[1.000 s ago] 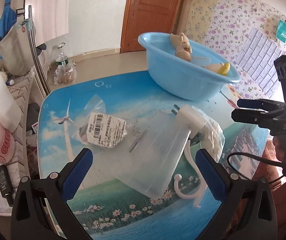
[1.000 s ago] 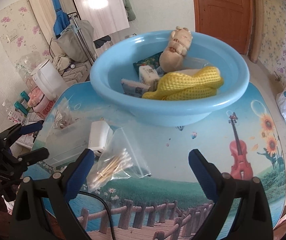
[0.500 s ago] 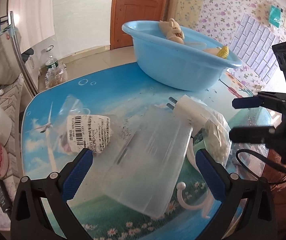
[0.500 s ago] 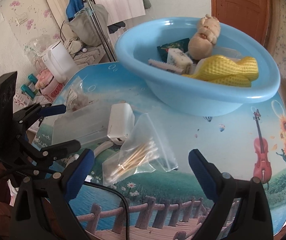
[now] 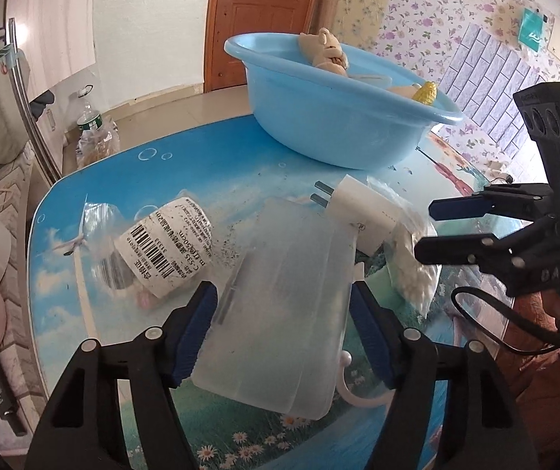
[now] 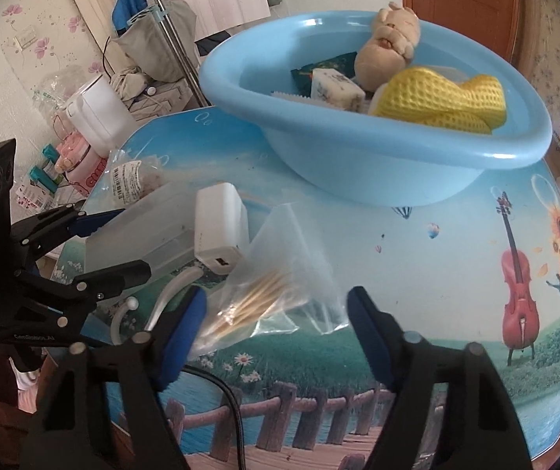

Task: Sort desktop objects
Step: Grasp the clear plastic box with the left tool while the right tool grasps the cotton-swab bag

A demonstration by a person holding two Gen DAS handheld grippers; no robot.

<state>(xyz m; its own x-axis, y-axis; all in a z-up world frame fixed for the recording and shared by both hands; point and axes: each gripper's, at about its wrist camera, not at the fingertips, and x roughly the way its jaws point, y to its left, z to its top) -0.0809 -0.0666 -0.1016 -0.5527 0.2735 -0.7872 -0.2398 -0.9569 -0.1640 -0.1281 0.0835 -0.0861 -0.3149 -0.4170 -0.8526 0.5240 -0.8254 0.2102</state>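
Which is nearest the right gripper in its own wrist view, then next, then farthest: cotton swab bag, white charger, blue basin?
1. cotton swab bag: between the closing jaws of the right gripper.
2. white charger: beyond it, to the left.
3. blue basin: farthest, at the back.

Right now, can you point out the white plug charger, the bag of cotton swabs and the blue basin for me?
white plug charger (image 6: 221,231): right wrist view, on its top face.
bag of cotton swabs (image 6: 264,301): right wrist view, on the swab bundle inside.
blue basin (image 5: 330,133): left wrist view, on its outer wall.
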